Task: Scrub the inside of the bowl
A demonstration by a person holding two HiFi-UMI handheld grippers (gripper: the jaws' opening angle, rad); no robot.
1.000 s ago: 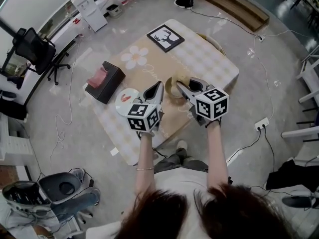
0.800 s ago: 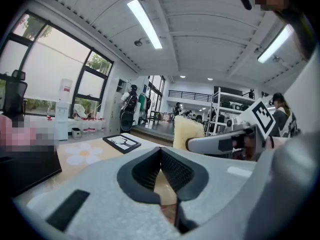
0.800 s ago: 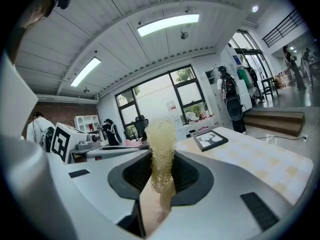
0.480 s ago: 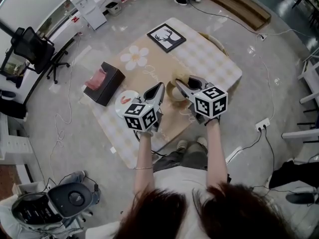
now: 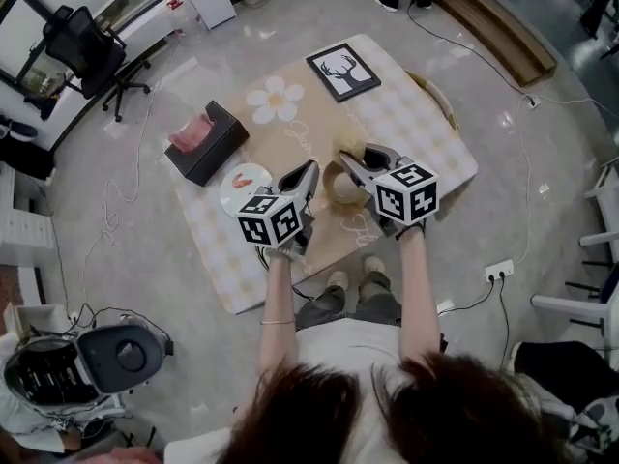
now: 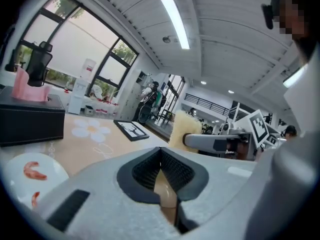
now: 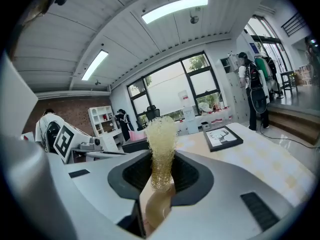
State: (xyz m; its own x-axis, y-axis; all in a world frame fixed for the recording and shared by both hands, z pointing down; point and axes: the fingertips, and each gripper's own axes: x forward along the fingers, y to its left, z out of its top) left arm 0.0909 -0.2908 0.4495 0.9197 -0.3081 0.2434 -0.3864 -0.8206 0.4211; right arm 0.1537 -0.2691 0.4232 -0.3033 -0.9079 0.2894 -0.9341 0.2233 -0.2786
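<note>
The tan bowl (image 5: pixel 339 190) stands on the beige mat near the table's front edge, between my two grippers. My right gripper (image 5: pixel 350 162) hangs over the bowl's far rim. It is shut on a yellow mesh scrubber (image 7: pixel 161 134), which sticks up past its tips (image 7: pixel 161 176). My left gripper (image 5: pixel 311 169) lies just left of the bowl with its jaws shut (image 6: pixel 161 151) and nothing visibly pinched. Tan surface shows through the gap behind its pads. The left gripper view shows the scrubber (image 6: pixel 186 129) off to its right.
On the checkered table (image 5: pixel 426 133), a black tissue box (image 5: pixel 205 141) and a white plate (image 5: pixel 244 182) with a shrimp print sit left of my left gripper. A framed deer picture (image 5: pixel 343 71) lies at the far side. Cables and an office chair (image 5: pixel 87 51) are on the floor.
The head view has drifted, so the table sits slightly differently in the picture. Both grippers keep much the same places by the bowl.
</note>
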